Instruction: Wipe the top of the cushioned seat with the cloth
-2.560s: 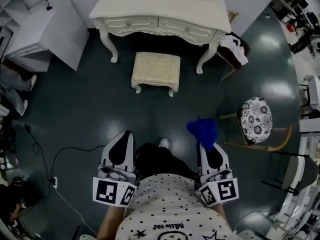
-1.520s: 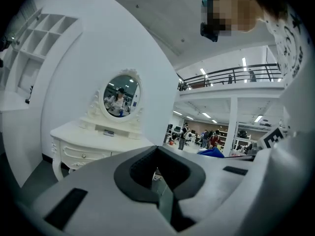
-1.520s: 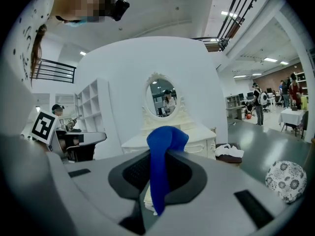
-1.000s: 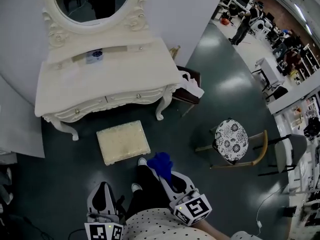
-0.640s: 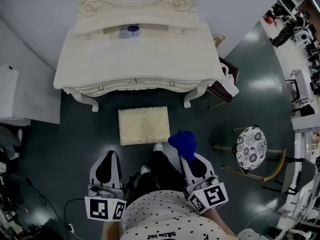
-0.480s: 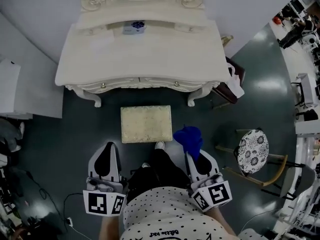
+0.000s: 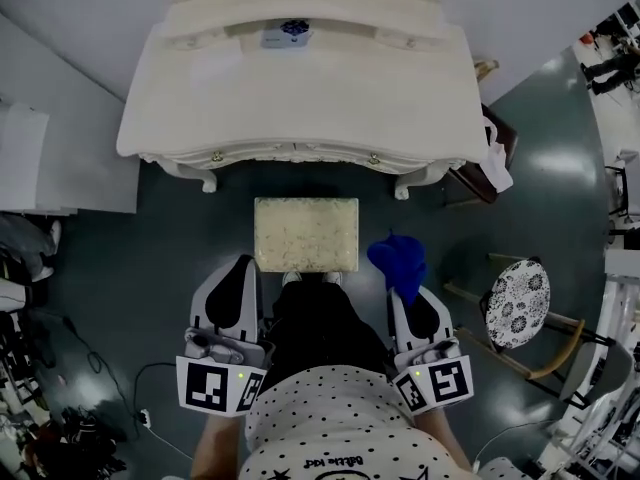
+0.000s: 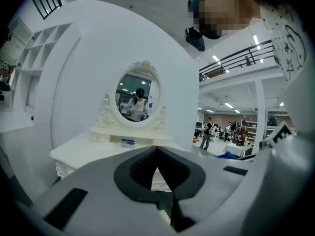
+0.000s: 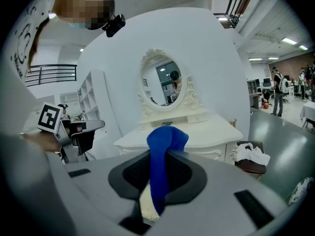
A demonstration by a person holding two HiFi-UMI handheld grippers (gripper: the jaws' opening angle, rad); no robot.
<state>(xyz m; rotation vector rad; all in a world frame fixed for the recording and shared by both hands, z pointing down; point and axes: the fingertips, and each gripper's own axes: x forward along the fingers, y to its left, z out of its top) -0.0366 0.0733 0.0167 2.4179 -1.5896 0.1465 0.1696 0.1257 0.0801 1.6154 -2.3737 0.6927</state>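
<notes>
The right gripper (image 7: 408, 290) is found clamped onto the blue cloth (image 7: 398, 256). In the right gripper view the fabric is seen pinched between the jaws, with a bunched head standing above the tips and a tail hanging below them. The cloth is judged to be held this way so that a loose pad is presented ahead of the jaws for wiping. It is carried in the air just beside the right end of the cushioned seat (image 7: 305, 233) and is not touching it.

The left gripper (image 7: 237, 273) is noted with its jaws brought together on nothing; no object is seen between them in the left gripper view. It is held low near the seat's front left corner, apart from it, and is judged to be kept out of the wiping path.

The seat is set on the dark floor (image 7: 180, 228) directly ahead of the person, just in front of the white dressing table (image 7: 300, 98), with its top bare and fully exposed. The wipe is judged not yet begun: the cloth is to be brought inward and lowered onto the cushion. A patterned chair (image 7: 517, 303) is recorded well apart at the right.
</notes>
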